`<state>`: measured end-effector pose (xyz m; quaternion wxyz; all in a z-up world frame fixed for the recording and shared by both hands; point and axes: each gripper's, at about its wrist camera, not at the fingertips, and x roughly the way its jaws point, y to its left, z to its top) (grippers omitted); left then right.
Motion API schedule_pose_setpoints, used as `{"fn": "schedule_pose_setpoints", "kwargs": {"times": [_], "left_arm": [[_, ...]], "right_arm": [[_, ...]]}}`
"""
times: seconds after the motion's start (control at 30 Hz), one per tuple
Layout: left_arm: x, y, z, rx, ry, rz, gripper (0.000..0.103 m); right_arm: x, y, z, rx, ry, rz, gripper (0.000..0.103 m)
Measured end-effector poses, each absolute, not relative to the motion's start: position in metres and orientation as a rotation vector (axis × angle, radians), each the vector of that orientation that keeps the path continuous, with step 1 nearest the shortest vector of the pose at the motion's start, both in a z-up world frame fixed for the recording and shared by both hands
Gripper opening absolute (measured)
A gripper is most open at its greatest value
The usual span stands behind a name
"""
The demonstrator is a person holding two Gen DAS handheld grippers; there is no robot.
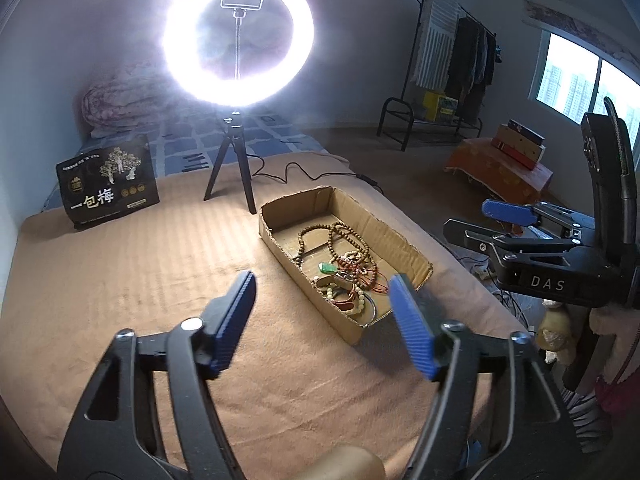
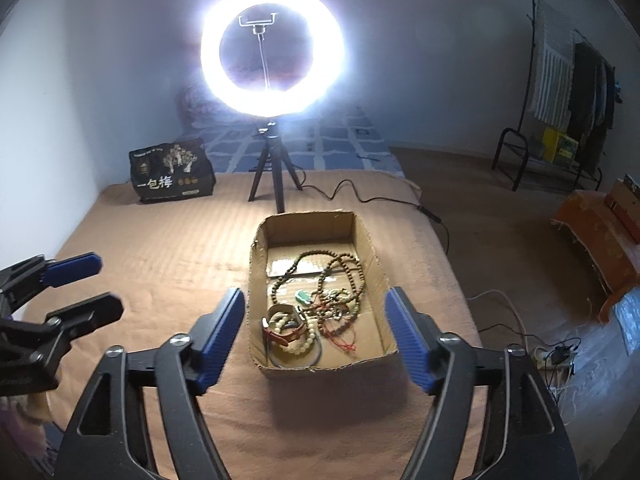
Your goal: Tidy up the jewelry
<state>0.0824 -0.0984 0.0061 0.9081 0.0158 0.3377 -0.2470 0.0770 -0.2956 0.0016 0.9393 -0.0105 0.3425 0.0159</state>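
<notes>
A lit ring light (image 2: 272,46) on a small black tripod (image 2: 272,172) is standing on a tan blanket (image 2: 160,240) — a black snack bag (image 2: 172,174) is sitting to its left, a clothes rack (image 1: 452,60) is standing across the room.

Right gripper (image 2: 314,320) hangs with jaws spread wide and nothing between its blue pads, framing the near half of the cardboard box (image 2: 260,280). Inside the box lies a tangle: brown bead necklaces (image 2: 344,276), a green pendant (image 2: 303,296), a pale bead bracelet (image 2: 300,344) nearest the gripper. Beyond the box glares the ring light (image 2: 272,52) on its tripod. Left of the box, the left gripper (image 2: 90,286) hovers, jaws apart, over the tan blanket (image 2: 160,248).
</notes>
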Motion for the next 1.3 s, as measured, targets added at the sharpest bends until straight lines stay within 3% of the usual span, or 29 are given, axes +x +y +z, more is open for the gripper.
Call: {"fn": "schedule_pose_setpoints", "kwargs": {"times": [0.23, 0.33, 1.3], "left_arm": [[0.077, -0.099, 0.006, 0.056, 0.688, -0.454, 0.085], [0.078, -0.096, 0.005, 0.053, 0.685, -0.423, 0.095], [0.079, -0.093, 0.005, 0.072, 0.675, -0.360, 0.100]], "right_arm": [[0.074, -0.298, -0.001, -0.026, 0.680, -0.007, 0.079], [0.072, -0.298, -0.001, -0.038, 0.670, -0.019, 0.079], [0.076, -0.295, -0.003, -0.038, 0.665, -0.026, 0.079]]}}
